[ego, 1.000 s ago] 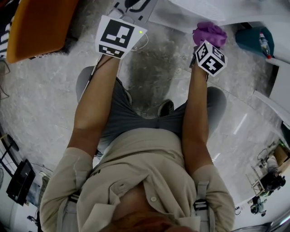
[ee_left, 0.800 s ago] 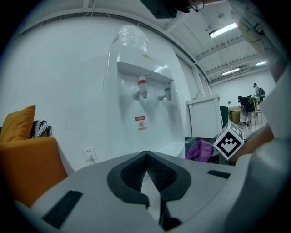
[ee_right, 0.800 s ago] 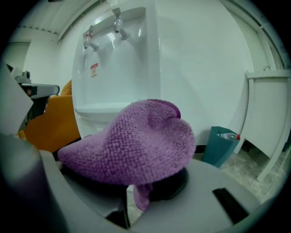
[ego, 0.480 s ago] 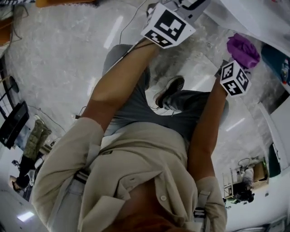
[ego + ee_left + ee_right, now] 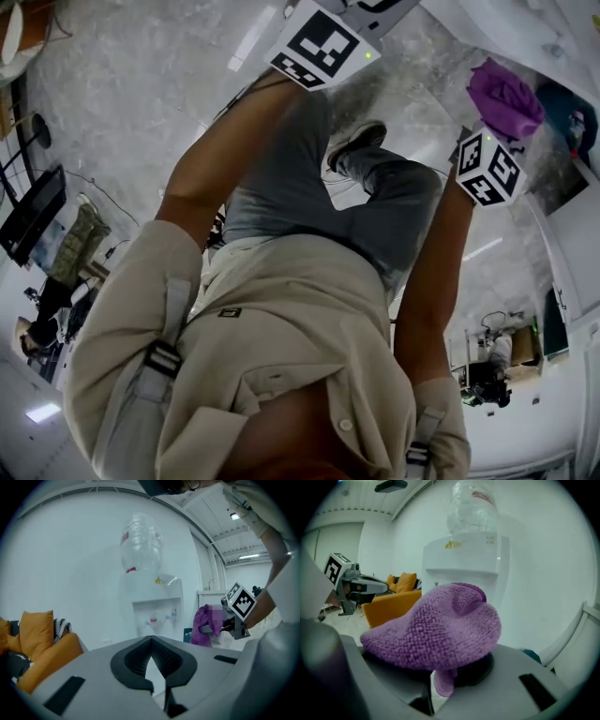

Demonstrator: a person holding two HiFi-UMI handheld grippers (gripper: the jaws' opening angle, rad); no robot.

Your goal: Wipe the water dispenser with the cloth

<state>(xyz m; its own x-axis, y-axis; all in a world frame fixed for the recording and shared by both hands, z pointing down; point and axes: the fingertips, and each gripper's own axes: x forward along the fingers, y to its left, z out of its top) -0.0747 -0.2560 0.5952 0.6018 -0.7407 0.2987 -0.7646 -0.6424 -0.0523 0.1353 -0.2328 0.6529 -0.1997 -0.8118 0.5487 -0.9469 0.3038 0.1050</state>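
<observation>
1. Right gripper (image 5: 487, 167): jaws pinch the bunched purple knitted cloth (image 5: 436, 630), with a tail hanging below.
2. Left gripper (image 5: 151, 644): jaws pressed together, nothing between them.
3. Change: over the last second the cloth has been carried toward the white, bottle-topped water dispenser (image 5: 461, 559), which now stands directly ahead of it.
4. Finding: no contact seen. The approach is judged nearly done; wiping has not begun.
</observation>
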